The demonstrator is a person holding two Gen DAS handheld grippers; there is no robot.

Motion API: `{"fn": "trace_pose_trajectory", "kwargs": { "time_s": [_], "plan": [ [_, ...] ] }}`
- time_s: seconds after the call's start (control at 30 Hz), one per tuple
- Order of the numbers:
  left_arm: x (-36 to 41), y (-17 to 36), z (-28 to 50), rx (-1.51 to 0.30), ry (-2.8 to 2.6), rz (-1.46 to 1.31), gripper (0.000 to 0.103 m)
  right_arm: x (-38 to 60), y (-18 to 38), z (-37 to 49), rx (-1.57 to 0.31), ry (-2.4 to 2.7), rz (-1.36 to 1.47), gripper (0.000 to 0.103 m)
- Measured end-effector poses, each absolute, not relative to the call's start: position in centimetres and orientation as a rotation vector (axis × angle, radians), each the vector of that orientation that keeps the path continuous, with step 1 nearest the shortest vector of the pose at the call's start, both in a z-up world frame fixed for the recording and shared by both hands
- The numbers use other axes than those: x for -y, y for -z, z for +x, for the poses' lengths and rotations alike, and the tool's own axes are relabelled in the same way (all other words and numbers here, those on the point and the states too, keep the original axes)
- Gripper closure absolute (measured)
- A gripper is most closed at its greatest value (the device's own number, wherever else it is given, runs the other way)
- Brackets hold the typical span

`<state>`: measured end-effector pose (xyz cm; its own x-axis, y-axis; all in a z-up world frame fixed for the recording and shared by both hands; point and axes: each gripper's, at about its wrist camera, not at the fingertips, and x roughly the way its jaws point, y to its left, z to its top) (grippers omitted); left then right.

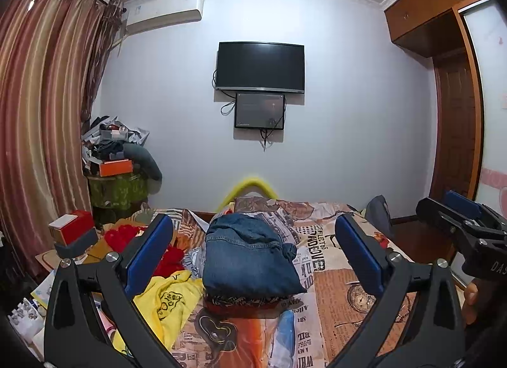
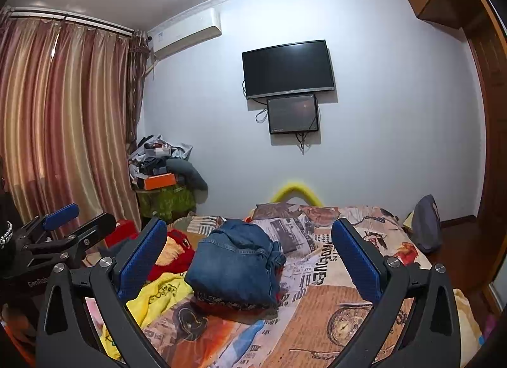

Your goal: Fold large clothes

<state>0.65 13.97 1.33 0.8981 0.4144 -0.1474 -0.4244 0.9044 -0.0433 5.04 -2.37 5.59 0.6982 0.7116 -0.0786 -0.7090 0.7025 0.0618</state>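
A folded blue denim garment (image 1: pixel 250 260) lies on a dark patterned folded piece (image 1: pixel 244 300) in the middle of the bed; the right wrist view shows the same denim garment (image 2: pixel 236 268). A yellow printed shirt (image 1: pixel 168 301) and a red garment (image 1: pixel 168 257) lie crumpled to its left. My left gripper (image 1: pixel 253 257) hovers above the bed, open, blue pads wide apart and empty. My right gripper (image 2: pixel 250 260) is open too, holding nothing. The right gripper (image 1: pixel 462 222) also shows at the right edge of the left wrist view, and the left gripper (image 2: pixel 63 225) at the other view's left.
The bed carries a newspaper-print cover (image 1: pixel 336 276) and a pillow (image 1: pixel 259 201) at its far end. A cluttered pile with an orange box (image 1: pixel 115 166) stands in the far left corner by striped curtains (image 1: pixel 41 114). Red boxes (image 1: pixel 71 227) sit left of the bed. A grey bag (image 2: pixel 426 223) stands at the right.
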Motion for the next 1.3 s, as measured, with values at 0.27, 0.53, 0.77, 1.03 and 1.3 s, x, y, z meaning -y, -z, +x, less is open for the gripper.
{"fn": "trace_pose_trajectory", "kwargs": {
  "time_s": [0.27, 0.53, 0.77, 1.03, 1.3],
  "plan": [
    [-14.2, -0.9, 1.1, -0.152, -0.422, -0.090, 0.000, 2.4, -5.5, 5.2, -0.112, -0.789, 0.033, 0.000],
    [-14.8, -0.5, 1.7, -0.185, -0.393, -0.130, 0.000, 2.7, -5.6, 5.4, -0.123, -0.786, 0.046, 0.000],
    [-14.8, -0.3, 1.7, -0.192, -0.390, -0.134, 0.000, 2.9, -5.6, 5.6, -0.131, -0.789, 0.057, 0.000],
    [-14.5, -0.1, 1.7, -0.199, -0.383, -0.130, 0.000, 2.8, -5.6, 5.5, -0.136, -0.788, 0.055, 0.000],
    [-14.4, 0.1, 1.6, -0.205, -0.390, -0.122, 0.000, 2.8, -5.5, 5.6, -0.141, -0.786, 0.056, 0.000]
  ]
}}
